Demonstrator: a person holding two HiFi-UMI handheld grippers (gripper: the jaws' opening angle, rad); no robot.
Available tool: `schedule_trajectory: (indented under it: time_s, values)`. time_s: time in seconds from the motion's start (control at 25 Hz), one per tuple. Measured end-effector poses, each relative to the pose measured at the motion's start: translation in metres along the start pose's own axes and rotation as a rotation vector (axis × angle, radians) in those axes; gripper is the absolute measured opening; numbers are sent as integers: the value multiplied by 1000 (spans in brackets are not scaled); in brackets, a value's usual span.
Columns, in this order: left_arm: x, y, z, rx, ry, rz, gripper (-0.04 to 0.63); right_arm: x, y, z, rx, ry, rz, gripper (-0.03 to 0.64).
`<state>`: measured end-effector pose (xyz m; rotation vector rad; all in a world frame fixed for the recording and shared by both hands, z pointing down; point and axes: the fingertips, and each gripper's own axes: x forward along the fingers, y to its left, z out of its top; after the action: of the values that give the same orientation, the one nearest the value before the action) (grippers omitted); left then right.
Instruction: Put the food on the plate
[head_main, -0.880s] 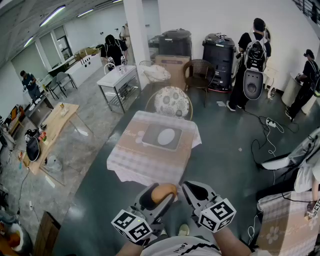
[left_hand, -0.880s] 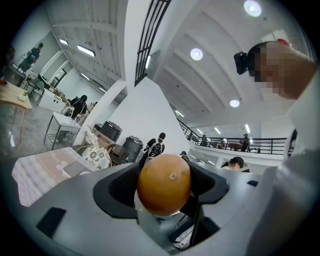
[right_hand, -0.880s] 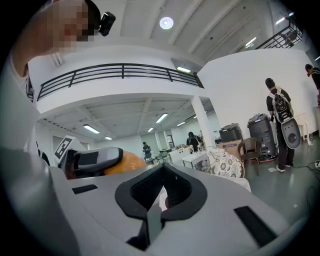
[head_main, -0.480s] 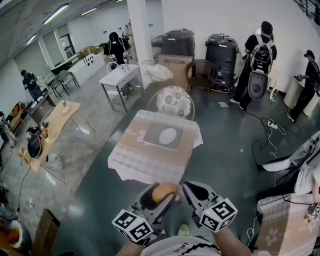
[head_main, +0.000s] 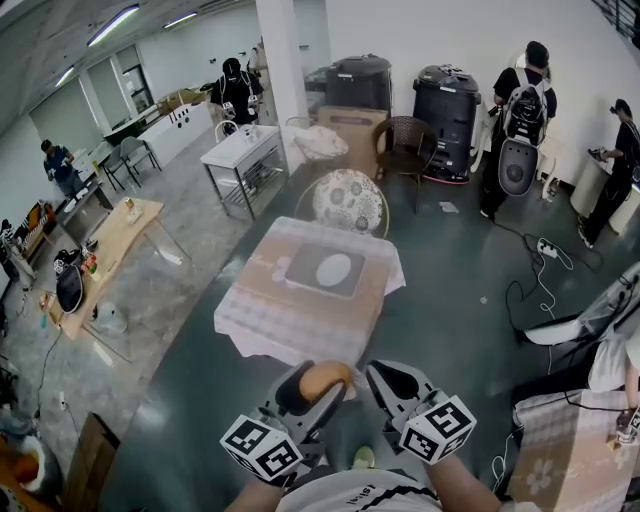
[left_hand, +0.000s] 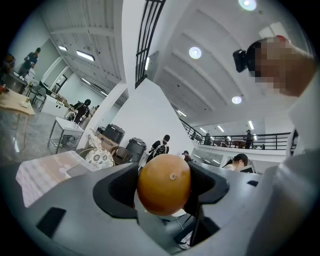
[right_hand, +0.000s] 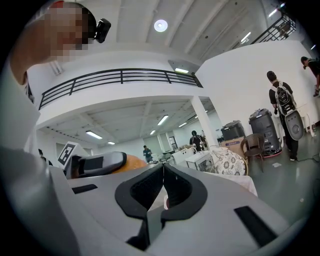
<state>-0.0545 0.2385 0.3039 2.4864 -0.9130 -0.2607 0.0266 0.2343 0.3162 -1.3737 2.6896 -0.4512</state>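
Observation:
An orange round fruit (left_hand: 164, 184) sits between the jaws of my left gripper (head_main: 312, 385), which is shut on it and held close to my body. The fruit (head_main: 326, 379) shows at the bottom middle of the head view. My right gripper (head_main: 388, 382) is beside it, its jaws shut with nothing between them (right_hand: 163, 186). From the right gripper view the fruit (right_hand: 134, 162) peeps out behind the left gripper. Ahead stands a small table with a checked cloth (head_main: 290, 325); on it lies a grey mat (head_main: 328, 272) with a white plate (head_main: 334, 268).
A cushioned round chair (head_main: 347, 203) stands behind the table. Bins (head_main: 445, 105), a wicker chair (head_main: 404, 146) and a white cart (head_main: 240, 160) line the back. Several people stand around the room. Cables (head_main: 540, 275) lie on the floor at the right; another clothed table (head_main: 570, 440) is at lower right.
The view has shifted slightly as I step nearer the table. Both grippers keep the same pose and the fruit stays in the left one.

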Motion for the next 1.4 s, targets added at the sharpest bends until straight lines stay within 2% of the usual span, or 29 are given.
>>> schedule_trajectory:
  time_s: [0.48, 0.8, 1.12, 1.4]
  values:
    - [12, -5, -4, 23, -12, 48, 307, -15, -18, 1, 1, -2, 13, 17]
    - [28, -2, -5, 32, -5, 50, 307, -11, -31, 6, -2, -2, 8, 15]
    - [50, 39, 0, 18, -9, 68, 307, 21, -51, 2, -6, 31, -5, 15]
    - [88, 97, 9, 1, 3, 69, 307, 81, -83, -1, -3, 67, -18, 15]
